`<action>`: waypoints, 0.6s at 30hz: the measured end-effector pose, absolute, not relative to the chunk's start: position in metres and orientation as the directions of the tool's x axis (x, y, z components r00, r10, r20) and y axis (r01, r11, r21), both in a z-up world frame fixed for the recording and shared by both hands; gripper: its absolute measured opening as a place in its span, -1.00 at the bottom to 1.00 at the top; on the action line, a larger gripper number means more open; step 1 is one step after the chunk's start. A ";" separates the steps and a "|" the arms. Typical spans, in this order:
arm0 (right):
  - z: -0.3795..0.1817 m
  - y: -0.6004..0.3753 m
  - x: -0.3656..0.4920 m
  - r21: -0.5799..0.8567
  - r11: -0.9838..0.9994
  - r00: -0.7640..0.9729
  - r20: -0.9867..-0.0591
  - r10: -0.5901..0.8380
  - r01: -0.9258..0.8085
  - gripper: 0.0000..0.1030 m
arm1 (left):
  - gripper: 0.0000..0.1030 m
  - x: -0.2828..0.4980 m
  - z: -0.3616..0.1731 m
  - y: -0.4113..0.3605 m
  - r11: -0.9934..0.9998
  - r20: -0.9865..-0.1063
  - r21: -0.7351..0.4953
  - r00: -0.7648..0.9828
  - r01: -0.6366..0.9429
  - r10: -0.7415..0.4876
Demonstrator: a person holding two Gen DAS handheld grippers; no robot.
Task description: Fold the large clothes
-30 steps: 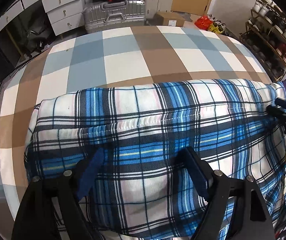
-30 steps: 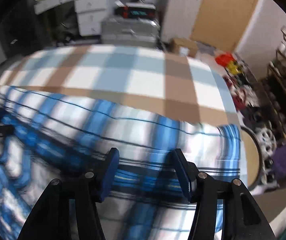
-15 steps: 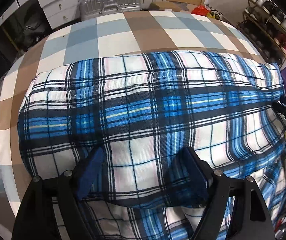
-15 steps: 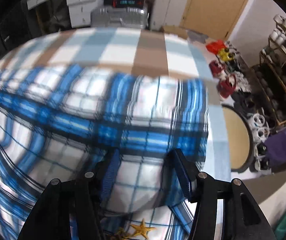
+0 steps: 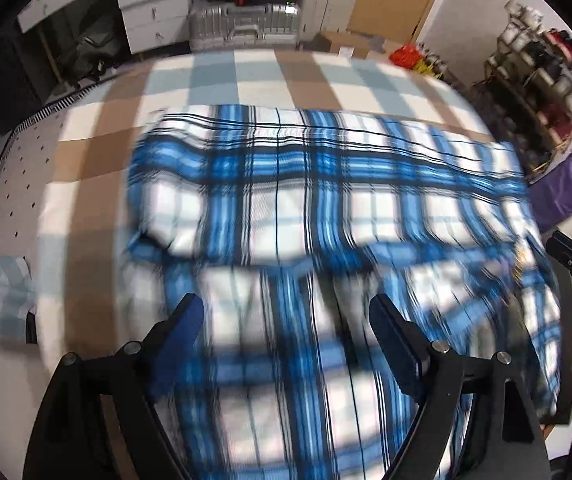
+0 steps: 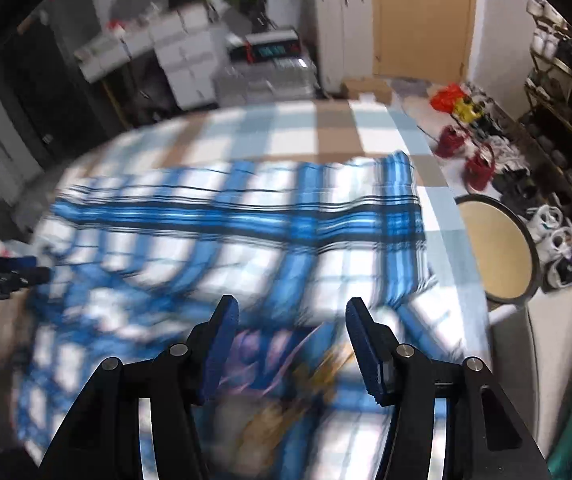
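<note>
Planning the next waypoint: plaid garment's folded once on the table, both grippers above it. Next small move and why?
Probably bring both grippers down to the near edge for a second fold. The left gripper is opening and the right gripper stands open, with the garment lying below them, apparently ungripped. It lies doubled over on the checked cloth but remains wide. Motion blur hides the exact edge.

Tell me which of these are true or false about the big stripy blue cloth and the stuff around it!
1. The blue plaid cloth lies on a checked table cover. True.
2. The left tool is squeezed shut. False: its jaws are opening, apart above the cloth.
3. A silver suitcase stands beyond the table. True.
4. The plaid cloth is red and green. False: blue, white and black.
5. A round stool sits right of the table in the right wrist view. True.
</note>
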State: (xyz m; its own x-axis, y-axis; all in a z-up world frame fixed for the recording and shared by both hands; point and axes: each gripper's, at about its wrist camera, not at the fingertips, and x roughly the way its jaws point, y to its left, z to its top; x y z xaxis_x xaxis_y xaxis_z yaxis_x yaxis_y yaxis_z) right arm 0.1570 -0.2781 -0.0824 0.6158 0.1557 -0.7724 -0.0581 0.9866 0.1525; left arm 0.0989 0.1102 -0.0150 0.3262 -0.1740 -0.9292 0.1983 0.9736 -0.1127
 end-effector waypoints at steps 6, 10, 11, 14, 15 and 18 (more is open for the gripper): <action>-0.036 -0.254 0.058 0.355 0.930 0.759 -0.578 0.300 -0.097 0.72 | 0.59 0.020 0.032 0.119 0.971 -0.875 -0.124 0.439 0.205 -0.205; -0.026 -0.237 0.009 0.417 0.901 0.825 -0.463 0.325 -0.121 0.90 | 0.59 -0.019 0.041 0.118 0.969 -0.852 -0.104 0.482 0.225 -0.204; -0.026 -0.234 0.001 0.424 0.896 0.830 -0.447 0.333 -0.131 0.91 | 0.59 -0.033 0.044 0.117 0.971 -0.846 -0.079 0.500 0.224 -0.184; -0.028 -0.226 -0.026 0.441 0.882 0.860 -0.372 0.351 -0.169 0.95 | 0.60 -0.062 0.044 0.119 0.975 -0.830 -0.042 0.536 0.218 -0.155; -0.029 -0.223 -0.039 0.435 0.882 0.872 -0.343 0.350 -0.183 0.97 | 0.61 -0.069 0.040 0.122 0.977 -0.826 -0.036 0.544 0.211 -0.148; -0.034 -0.222 -0.056 0.408 0.887 0.892 -0.288 0.349 -0.215 1.00 | 0.67 -0.084 0.020 0.127 0.983 -0.840 0.010 0.534 0.184 -0.092</action>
